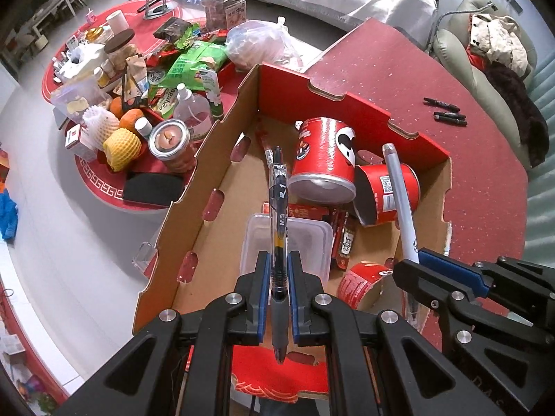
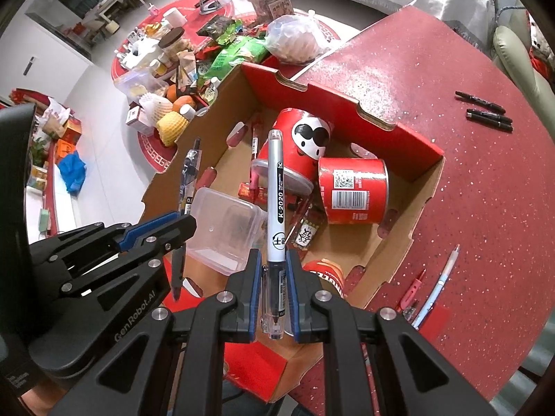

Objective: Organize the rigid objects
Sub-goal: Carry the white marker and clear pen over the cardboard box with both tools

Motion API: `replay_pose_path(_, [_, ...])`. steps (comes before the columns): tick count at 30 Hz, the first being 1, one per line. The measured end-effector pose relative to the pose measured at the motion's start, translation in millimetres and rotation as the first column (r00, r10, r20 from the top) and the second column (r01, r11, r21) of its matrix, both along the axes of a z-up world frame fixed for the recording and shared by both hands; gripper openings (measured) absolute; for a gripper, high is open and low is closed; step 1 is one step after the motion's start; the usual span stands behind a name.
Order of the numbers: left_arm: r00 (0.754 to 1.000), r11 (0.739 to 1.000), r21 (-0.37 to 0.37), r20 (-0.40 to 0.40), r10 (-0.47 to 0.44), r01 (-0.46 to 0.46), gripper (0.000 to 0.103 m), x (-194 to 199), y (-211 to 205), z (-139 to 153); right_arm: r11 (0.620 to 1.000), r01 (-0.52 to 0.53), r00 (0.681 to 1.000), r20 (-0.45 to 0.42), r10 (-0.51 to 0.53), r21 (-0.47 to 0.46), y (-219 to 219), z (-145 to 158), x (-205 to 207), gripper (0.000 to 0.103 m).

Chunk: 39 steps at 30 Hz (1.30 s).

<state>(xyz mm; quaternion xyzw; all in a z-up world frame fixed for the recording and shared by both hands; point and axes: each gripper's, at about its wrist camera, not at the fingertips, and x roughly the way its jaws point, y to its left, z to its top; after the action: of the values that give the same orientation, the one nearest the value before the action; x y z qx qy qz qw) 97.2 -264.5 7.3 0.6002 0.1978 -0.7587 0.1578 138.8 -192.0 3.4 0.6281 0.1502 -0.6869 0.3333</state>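
Note:
My left gripper is shut on a black gel pen and holds it above the open cardboard box. My right gripper is shut on a white and silver K-2020 pen over the same box. The right gripper also shows at the right of the left wrist view, and the left gripper at the left of the right wrist view. In the box lie two red chip cans, a clear plastic container, red packets and a red cup.
Two black markers lie on the red speckled table at the far right. A red pen and a pale blue pen lie right of the box. A low round table crowded with snacks, jars and fruit stands to the left.

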Motion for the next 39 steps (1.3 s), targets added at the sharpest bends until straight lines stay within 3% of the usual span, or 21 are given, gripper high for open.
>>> replay_pose_path(39, [0.999,0.995,-0.092,0.028,-0.031,0.034,0.011,-34.1,-10.2,-9.6,1.000,0.009,0.999,0.047,-0.010,0.029,-9.7,-30.6,-12.4,0.015])
